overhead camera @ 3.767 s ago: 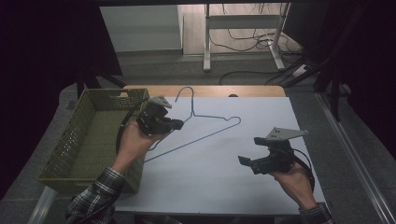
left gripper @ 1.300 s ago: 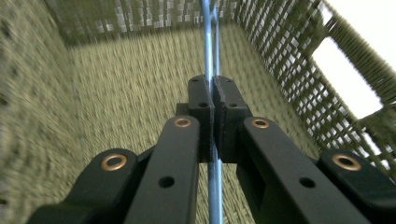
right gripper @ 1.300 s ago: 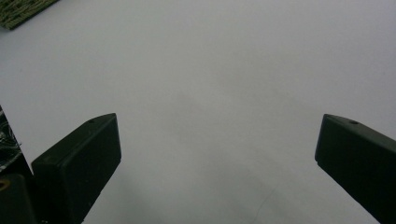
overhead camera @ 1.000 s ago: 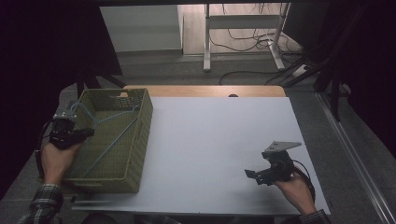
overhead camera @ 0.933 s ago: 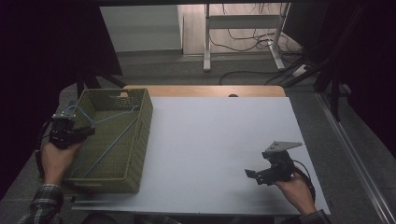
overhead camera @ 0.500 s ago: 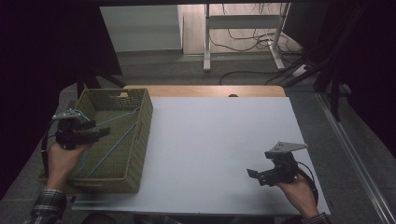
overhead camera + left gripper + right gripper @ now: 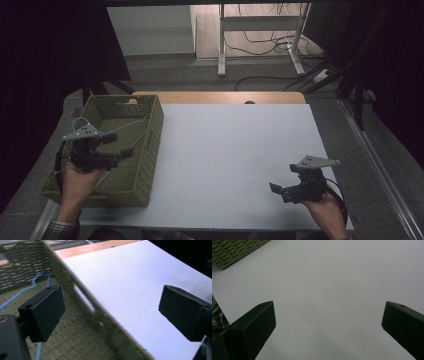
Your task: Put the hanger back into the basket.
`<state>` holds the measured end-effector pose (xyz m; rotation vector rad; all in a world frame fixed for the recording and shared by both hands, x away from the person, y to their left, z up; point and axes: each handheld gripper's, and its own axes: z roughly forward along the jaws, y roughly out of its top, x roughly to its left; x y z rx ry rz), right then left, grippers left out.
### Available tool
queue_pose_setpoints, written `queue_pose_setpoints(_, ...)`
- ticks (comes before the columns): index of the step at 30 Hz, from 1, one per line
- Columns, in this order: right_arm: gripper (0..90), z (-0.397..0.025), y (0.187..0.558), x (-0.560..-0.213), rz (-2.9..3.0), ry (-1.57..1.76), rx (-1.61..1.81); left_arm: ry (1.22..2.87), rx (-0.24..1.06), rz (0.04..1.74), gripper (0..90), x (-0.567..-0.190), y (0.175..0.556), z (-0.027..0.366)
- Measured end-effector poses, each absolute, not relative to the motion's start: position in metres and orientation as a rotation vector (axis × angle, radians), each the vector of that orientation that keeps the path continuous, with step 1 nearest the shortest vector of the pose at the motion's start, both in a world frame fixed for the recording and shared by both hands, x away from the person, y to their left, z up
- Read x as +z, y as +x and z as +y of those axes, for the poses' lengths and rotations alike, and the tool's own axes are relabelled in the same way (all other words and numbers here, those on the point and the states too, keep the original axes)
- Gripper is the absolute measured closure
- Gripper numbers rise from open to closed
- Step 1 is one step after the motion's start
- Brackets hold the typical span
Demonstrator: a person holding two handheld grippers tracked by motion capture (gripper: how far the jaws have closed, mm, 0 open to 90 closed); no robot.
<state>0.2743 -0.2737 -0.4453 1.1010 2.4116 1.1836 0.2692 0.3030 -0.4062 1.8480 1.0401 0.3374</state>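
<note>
Lying slantwise inside the green woven basket (image 7: pixel 145 165) at the worktop's (image 7: pixel 235 150) left, the blue wire hanger (image 7: pixel 131 125) looked thin; both my left claw (image 7: pixel 120 154) and right claw (image 7: pixel 276 189) gaped wide, empty.

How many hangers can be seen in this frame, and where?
1: a blue wire hanger lying inside the green basket at the table's left, under the open left gripper. Others could be hidden by the hand.

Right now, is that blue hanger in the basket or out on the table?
In. The blue hanger lies inside the green basket, leaning toward its right wall.
</note>
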Motion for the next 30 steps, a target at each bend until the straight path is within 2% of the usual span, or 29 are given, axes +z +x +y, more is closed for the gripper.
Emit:
queue_pose_setpoints(6, 0.0, -0.278, 0.269, -0.445, 2.394, 1.109, 1.181, 1.862, 0.31, 1.004, 2.5, -0.414, 0.252, 0.28)
queue_pose_setpoints(15, 0.0, -0.282, 0.262, -0.448, 2.389, 1.107, 1.164, 1.998, 0.329, 0.984, 0.9, -0.433, 0.235, 0.25)
queue_pose_setpoints(21, 0.0, -0.282, 0.261, -0.454, 2.403, 1.101, 1.128, 2.067, 0.309, 1.014, 0.6, -0.449, 0.231, 0.242)
queue_pose_setpoints(30, 0.0, -0.281, 0.263, -0.458, 2.413, 1.093, 1.107, 2.052, 0.321, 1.013, 0.2, -0.45, 0.232, 0.245)
